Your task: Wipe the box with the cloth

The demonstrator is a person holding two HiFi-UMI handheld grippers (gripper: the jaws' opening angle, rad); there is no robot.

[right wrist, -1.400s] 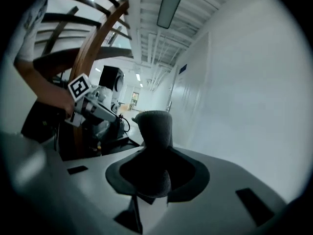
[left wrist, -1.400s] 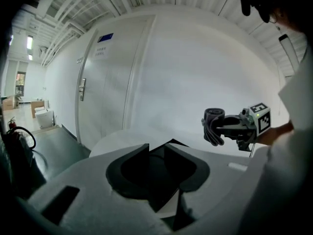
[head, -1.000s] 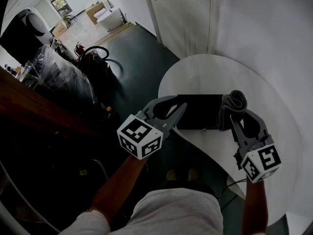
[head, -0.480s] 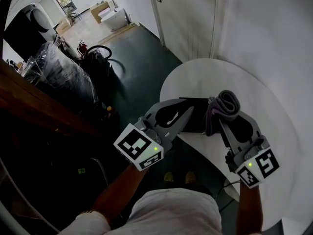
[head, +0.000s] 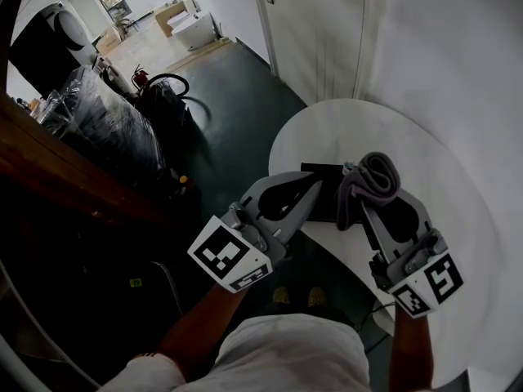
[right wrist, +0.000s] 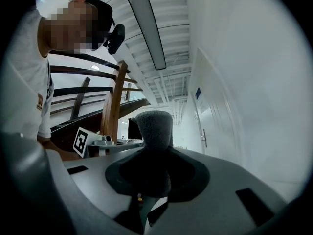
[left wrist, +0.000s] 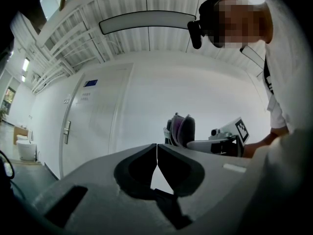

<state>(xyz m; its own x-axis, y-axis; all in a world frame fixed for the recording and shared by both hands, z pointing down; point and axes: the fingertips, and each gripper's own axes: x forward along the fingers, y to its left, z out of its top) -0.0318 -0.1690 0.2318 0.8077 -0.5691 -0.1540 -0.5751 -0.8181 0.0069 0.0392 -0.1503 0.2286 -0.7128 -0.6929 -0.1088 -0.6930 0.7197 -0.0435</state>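
Observation:
My right gripper (head: 376,198) is shut on a rolled grey cloth (head: 374,172), which stands up out of its jaws (right wrist: 153,126). The black box (head: 325,188) lies on the round white table (head: 466,219), partly hidden behind both grippers. My left gripper (head: 313,186) hangs at the box's left end. Its jaws have just been closing and now meet with nothing between them (left wrist: 156,152). The left gripper view shows the cloth (left wrist: 181,130) to its right; the box is out of sight in both gripper views.
A white door (head: 315,31) and wall stand behind the table. Dark floor lies to the left, with plastic-wrapped goods (head: 102,129) and a wooden rail (head: 57,182). The person's shoes (head: 298,295) show under the table's near edge.
Both grippers have risen and drawn closer to the camera. The cloth has lifted with the right gripper. The left jaws have gone from open to shut, and the box is now largely covered.

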